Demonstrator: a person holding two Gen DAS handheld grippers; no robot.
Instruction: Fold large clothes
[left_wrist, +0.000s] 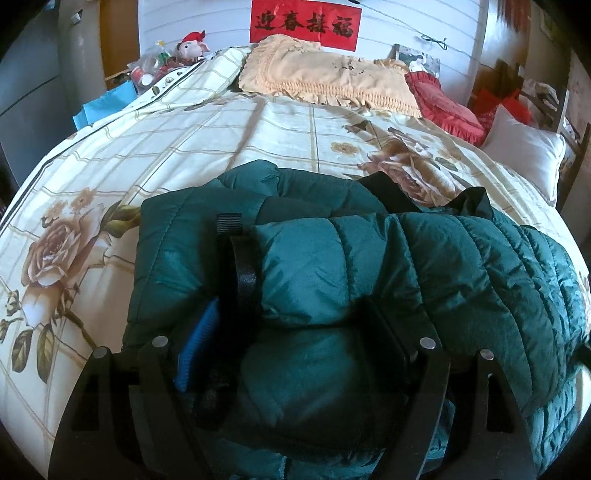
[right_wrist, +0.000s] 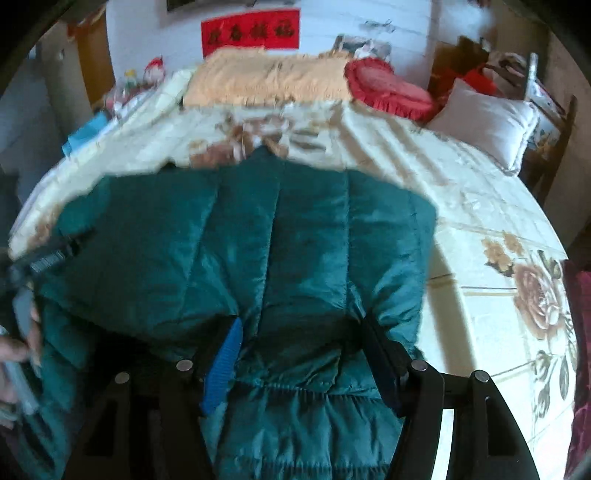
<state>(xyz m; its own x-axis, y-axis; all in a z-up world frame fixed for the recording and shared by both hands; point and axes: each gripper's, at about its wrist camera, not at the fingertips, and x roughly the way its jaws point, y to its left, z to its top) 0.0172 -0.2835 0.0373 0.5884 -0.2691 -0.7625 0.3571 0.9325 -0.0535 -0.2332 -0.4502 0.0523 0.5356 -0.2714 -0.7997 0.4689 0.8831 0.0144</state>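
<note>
Two claws in a green puffer jacket on the bed

The right claw (right_wrist: 295, 350) grasps a fold of the jacket (right_wrist: 236, 236); the left claw (left_wrist: 295, 332) straddles it, released. The jacket lies on the flowered bedspread (left_wrist: 155, 140), well short of the pillows (left_wrist: 332, 77).

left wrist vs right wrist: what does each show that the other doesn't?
Left wrist only: the left gripper over a rolled fold of the green puffer jacket, and a sharp plush toy.

Right wrist only: the right gripper closed on the jacket, a hand at the left edge, and a blurred scene.

Both: the floral bedspread, peach pillow, red cushion, white pillow and red banner.
</note>
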